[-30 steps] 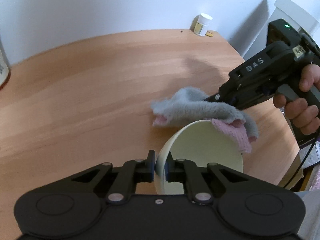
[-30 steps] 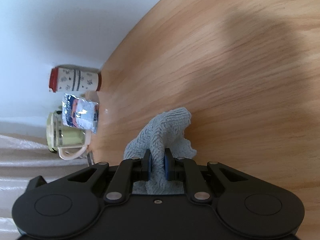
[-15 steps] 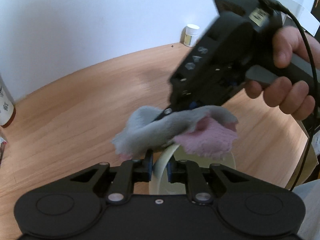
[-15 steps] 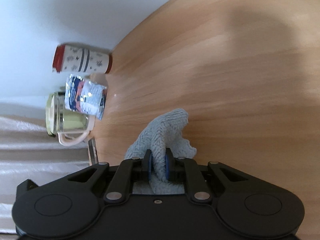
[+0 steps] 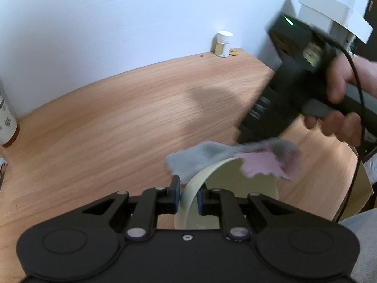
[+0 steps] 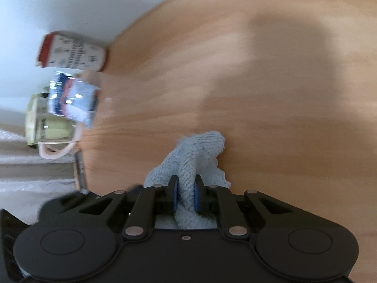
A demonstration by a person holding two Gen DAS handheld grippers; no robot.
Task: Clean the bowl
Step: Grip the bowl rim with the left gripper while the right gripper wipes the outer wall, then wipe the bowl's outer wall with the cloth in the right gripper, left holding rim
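The left gripper [image 5: 187, 194] is clenched on the rim of the tilted bowl [image 5: 240, 186] above the table [image 5: 106, 129]. Its open side faces right, where the right gripper [image 6: 185, 195] pinches the cloth [image 5: 233, 158] draped over the upper rim.

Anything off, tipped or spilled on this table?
The bowl is tipped up on edge, but only because the left gripper pinches its rim while the right gripper holds the cloth at its far rim. No spill or damage visible.
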